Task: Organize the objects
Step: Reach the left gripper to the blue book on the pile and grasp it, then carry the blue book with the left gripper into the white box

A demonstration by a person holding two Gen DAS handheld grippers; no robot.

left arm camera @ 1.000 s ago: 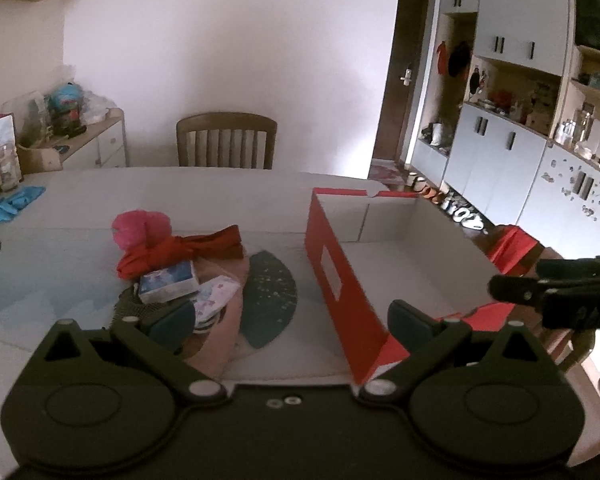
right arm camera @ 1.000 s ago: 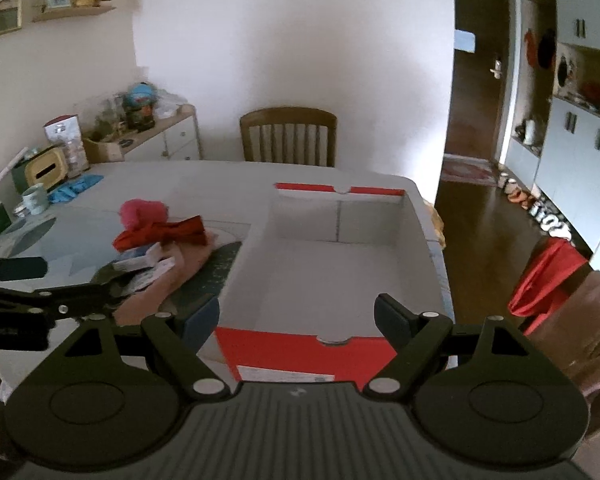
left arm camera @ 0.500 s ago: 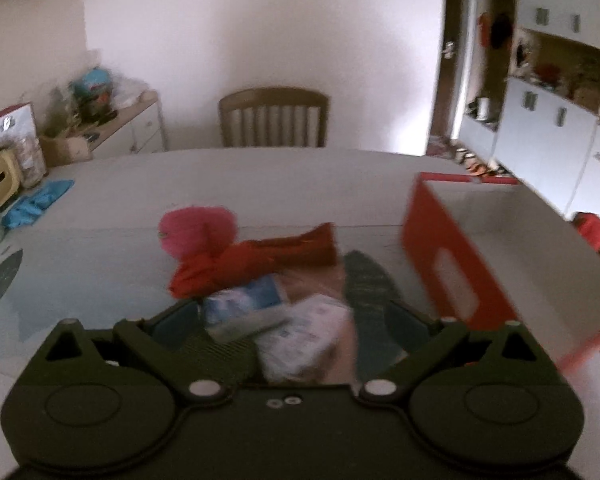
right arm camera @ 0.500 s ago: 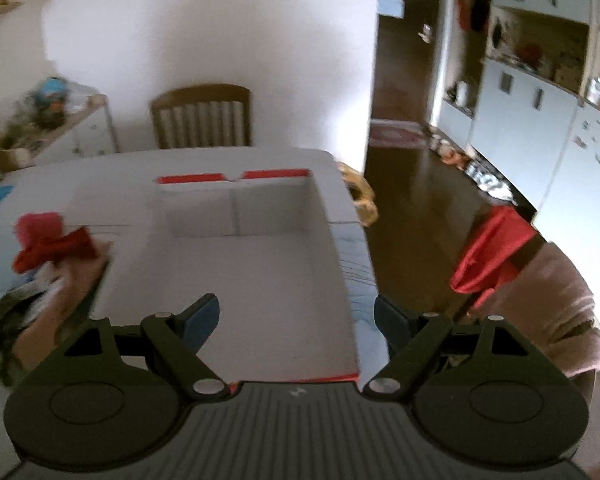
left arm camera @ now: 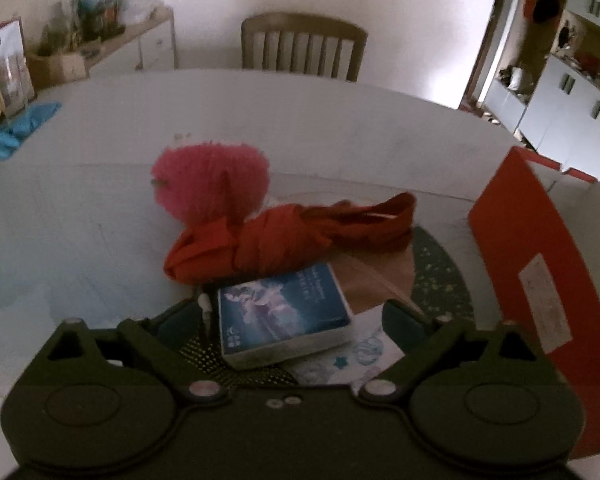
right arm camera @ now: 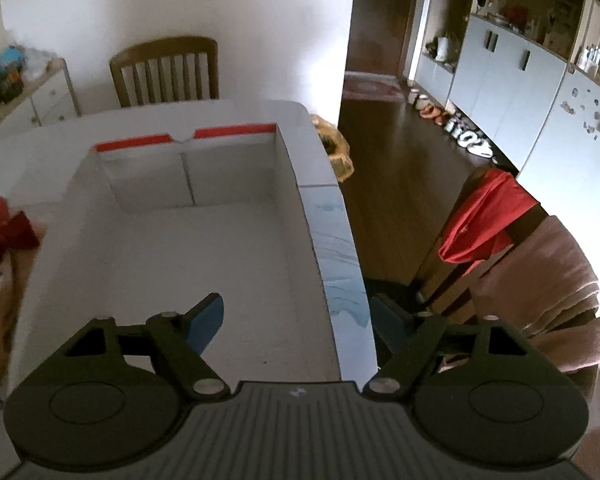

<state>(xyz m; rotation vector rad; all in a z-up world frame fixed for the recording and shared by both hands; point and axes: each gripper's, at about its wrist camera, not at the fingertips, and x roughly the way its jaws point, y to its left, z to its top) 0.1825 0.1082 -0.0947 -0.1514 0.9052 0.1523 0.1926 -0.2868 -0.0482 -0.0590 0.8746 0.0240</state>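
Note:
My left gripper [left arm camera: 280,314] hangs open low over a pile on the table. A blue printed pack [left arm camera: 284,312] lies between its fingers, and the pads stand clear of it. Behind the pack are a bundled red cloth [left arm camera: 292,236] and a pink fuzzy ball [left arm camera: 210,184]. Under it are a dark mesh piece [left arm camera: 202,354] and white printed paper [left arm camera: 352,356]. The red box [left arm camera: 540,292] stands to the right. In the right wrist view, my right gripper [right arm camera: 296,310] straddles the right wall [right arm camera: 320,276] of that empty white-lined box [right arm camera: 180,264]. Its jaws are closing, and the pads are not on the wall.
A brown paper [left arm camera: 376,280] and a dark speckled mat [left arm camera: 440,276] lie under the pile. A wooden chair [right arm camera: 164,72] stands at the table's far side. Off the right edge is a chair with a red garment [right arm camera: 484,220] and a pink towel [right arm camera: 548,292]. A yellow basket [right arm camera: 336,148] sits on the floor.
My left gripper swung left from the box to the pile and sank closer to it. My right gripper shifted right along the box to its right wall, and its fingers drew slightly inward.

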